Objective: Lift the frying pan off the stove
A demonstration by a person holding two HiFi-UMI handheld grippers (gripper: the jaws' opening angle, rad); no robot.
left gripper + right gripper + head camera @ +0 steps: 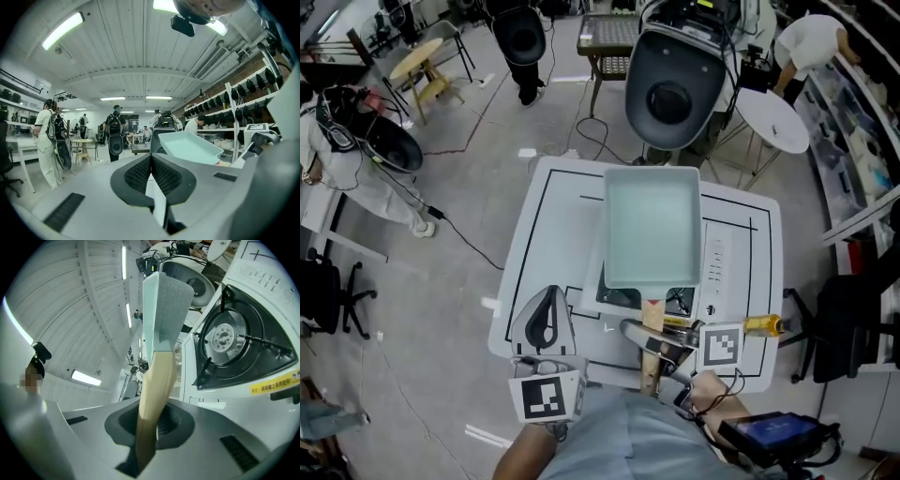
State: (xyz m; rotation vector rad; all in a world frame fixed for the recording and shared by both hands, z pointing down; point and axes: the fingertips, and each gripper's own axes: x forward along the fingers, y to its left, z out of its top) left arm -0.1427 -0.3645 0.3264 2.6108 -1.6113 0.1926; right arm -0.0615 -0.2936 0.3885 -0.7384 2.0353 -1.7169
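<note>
Nearest the head view lies our own pale blue shirt point(628, 436), with the two hand-held grippers just beyond it. The left gripper point(548, 305) point(151, 161) rests on the table's near left part with its jaws brought together on nothing. The right gripper point(661, 342) point(152, 427) is clamped on the wooden handle point(652, 323) point(157, 380) of the frying pan. Beyond these, the grey floor point(441, 309) offers the widest free room to the table's left, crossed only by thin cables point(464, 239). The far side is crowded by a dark shell chair point(675, 84) and a round white table point(773, 117), both close to the far edge. The white table point(553, 216), marked with black lines, has bare surface along its left and far edges. The stove point(727, 272) point(262, 282) takes up its middle and right. The frying pan point(652, 225) point(187, 145) point(166, 301), square and pale teal, is held in the air above the stove. In the right gripper view its underside stands clear of the burner point(225, 338), whose black grate lies uncovered. In the head view the pan's near edge overhangs the stove's dark top, and its far edge reaches towards the table's far rim. A small yellow object point(764, 325) sits at the table's right edge, just beside the right gripper's marker cube point(722, 347).
</note>
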